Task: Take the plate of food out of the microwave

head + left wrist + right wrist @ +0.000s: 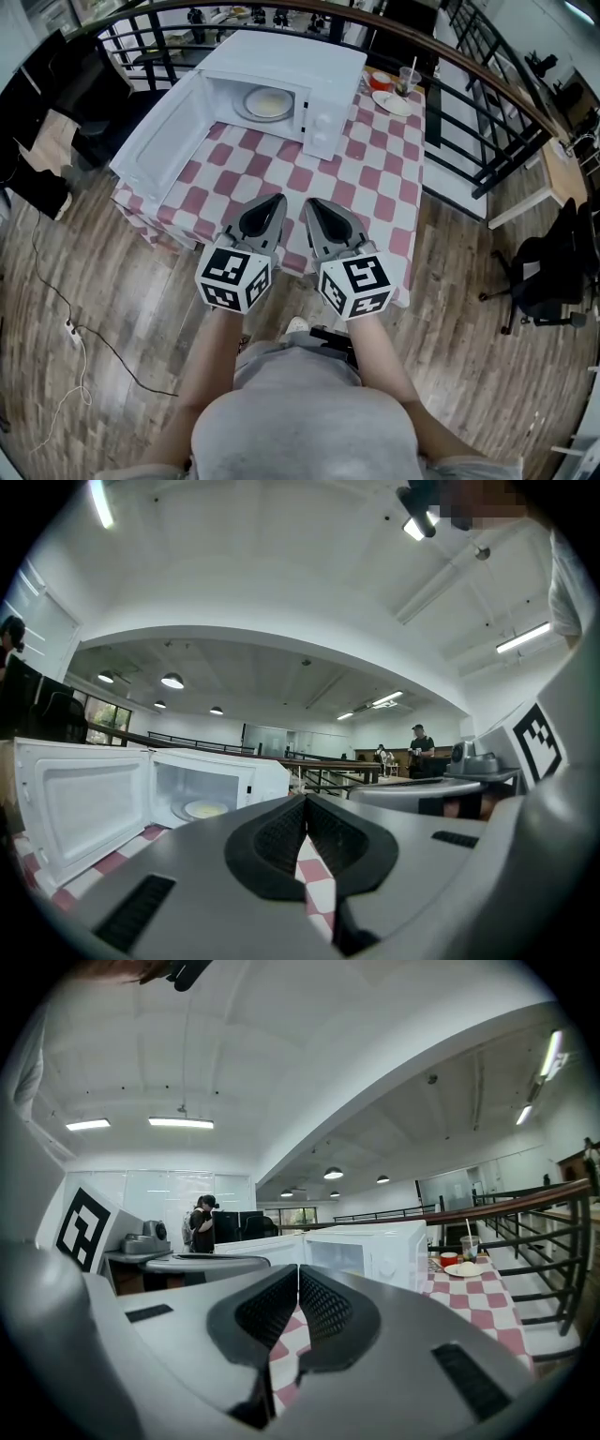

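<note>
Over the near edge of the red-and-white checked table (pixel 375 178), I am holding my left gripper (pixel 278 199) and right gripper (pixel 309 202) side by side, both jaws pressed together on nothing.
Only the head and left gripper views are showing the round pale plate of food (pixel 267 101) sitting inside the white microwave (pixel 281 56), its door (pixel 159 131) hanging wide open; the right gripper view is instead catching a clear cup with a straw (pixel 470 1245), a red bowl (pixel 449 1259) and a small white plate (pixel 464 1269) at the table's far corner.

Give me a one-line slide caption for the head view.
Left gripper and right gripper shut, empty, facing the open microwave with the plate of food inside.
</note>
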A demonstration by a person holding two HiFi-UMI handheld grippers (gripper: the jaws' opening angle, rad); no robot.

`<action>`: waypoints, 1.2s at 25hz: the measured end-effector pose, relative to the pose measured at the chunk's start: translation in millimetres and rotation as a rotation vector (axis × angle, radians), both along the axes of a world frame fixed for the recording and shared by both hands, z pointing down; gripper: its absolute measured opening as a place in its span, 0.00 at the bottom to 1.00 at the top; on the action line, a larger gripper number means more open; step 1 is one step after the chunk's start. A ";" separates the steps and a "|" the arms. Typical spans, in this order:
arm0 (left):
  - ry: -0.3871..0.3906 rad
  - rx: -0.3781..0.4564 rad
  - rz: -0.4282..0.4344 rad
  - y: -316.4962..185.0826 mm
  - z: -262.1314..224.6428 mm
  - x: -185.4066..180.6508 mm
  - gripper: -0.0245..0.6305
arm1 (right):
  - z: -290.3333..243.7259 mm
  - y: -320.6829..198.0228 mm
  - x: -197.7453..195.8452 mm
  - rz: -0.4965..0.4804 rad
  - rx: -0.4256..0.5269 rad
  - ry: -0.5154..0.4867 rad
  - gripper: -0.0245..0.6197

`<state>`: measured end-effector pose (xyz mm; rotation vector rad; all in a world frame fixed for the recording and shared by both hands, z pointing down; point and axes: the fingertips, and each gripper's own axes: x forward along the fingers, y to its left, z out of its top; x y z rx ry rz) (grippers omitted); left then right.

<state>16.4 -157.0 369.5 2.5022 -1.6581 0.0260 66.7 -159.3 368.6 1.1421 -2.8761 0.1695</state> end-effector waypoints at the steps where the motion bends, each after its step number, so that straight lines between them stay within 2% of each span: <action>1: 0.010 -0.008 -0.012 -6.7 1.5 -3.0 0.04 | 0.3 -6.6 -2.1 -0.005 0.002 0.003 0.08; 8: 0.184 -0.106 -0.032 -43.8 5.6 -18.9 0.04 | 1.8 -42.3 -13.4 -0.026 0.009 0.011 0.08; 12: 0.153 -0.135 -0.021 -54.5 9.8 -26.4 0.04 | 4.3 -54.1 -22.7 -0.033 0.000 0.014 0.08; 14: 0.167 -0.130 -0.009 -58.3 11.0 -30.0 0.04 | 6.0 -58.7 -28.3 -0.035 -0.005 0.014 0.08; 20: 0.219 -0.040 0.017 -71.6 4.0 -44.8 0.04 | 13.4 -73.6 -41.5 -0.019 -0.019 0.030 0.08; 22: 0.228 -0.042 0.031 -78.8 4.8 -52.0 0.04 | 14.1 -80.9 -47.5 -0.004 -0.024 0.029 0.08; 26: 0.161 -0.107 0.049 -92.9 18.0 -68.7 0.04 | 13.6 -96.8 -65.4 0.032 -0.032 0.012 0.08; 30: 0.106 -0.121 0.089 -108.3 22.7 -86.7 0.04 | 13.3 -110.5 -93.8 0.044 -0.031 0.010 0.08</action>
